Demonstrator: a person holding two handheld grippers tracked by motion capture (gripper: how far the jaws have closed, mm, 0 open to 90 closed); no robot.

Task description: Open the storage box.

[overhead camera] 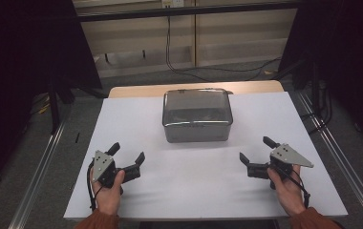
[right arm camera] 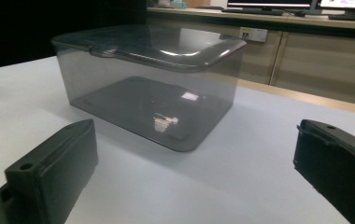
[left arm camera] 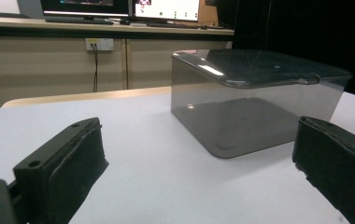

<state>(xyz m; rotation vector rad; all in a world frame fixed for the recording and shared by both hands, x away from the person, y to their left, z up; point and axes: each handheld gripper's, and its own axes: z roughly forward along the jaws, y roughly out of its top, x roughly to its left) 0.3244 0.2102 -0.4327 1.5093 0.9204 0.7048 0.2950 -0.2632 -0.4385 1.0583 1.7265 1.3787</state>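
Smoked plastic storage box (overhead camera: 197, 116), lid on, centred toward the desk's (overhead camera: 179, 191) far edge. Left tool (overhead camera: 127, 157) and right tool (overhead camera: 255, 152): both spread wide, empty, flanking its near corners, seemingly poised to approach.

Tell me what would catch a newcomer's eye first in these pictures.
A smoky see-through box with its lid on stands at the far middle of the white table. Nearer the person, the left gripper and right gripper flank it with jaws wide open, touching nothing.
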